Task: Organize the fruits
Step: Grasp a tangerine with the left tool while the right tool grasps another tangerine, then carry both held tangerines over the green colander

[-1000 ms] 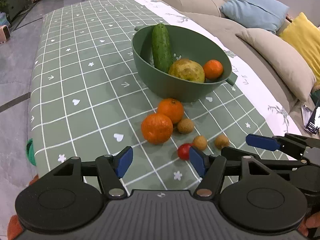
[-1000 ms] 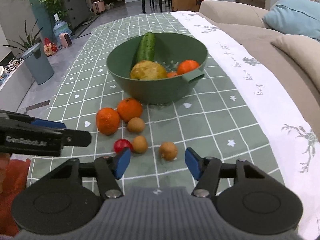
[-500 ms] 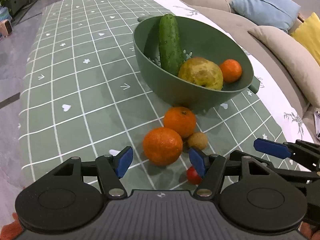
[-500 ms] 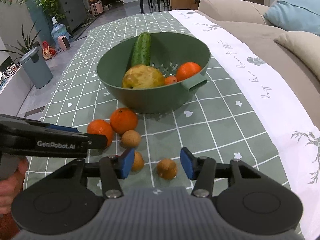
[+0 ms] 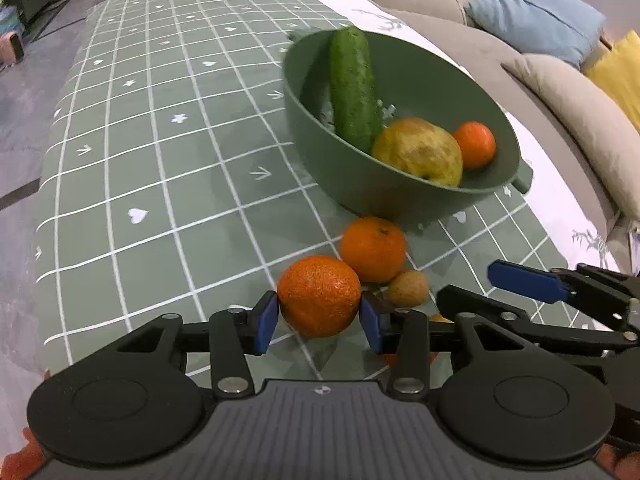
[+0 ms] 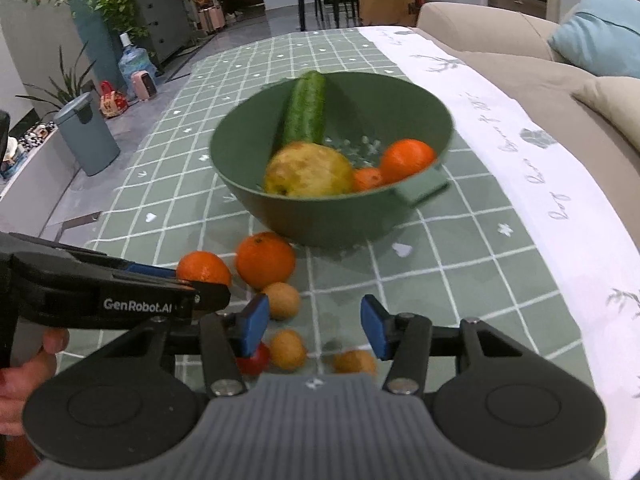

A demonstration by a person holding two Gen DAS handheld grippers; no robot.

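The left gripper (image 5: pixel 319 318) is closing on an orange (image 5: pixel 319 295) on the table (image 5: pixel 160 184), both blue pads touching its sides. The right gripper (image 6: pixel 310 326) hangs with jaws apart and empty over small brown fruits (image 6: pixel 287 349). The green bowl (image 5: pixel 360 184) stands just beyond.

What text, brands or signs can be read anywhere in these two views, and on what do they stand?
"GenRobot.AI": white print on the side of the left gripper, seen from the right wrist view.
Grey script along the white cloth strip beside the green checked tablecloth: too blurred and slanted to read.
Dark print on the cardboard box at the back: too small to read.
Nothing else legible; the tablecloth carries only hearts, arrows and flowers.
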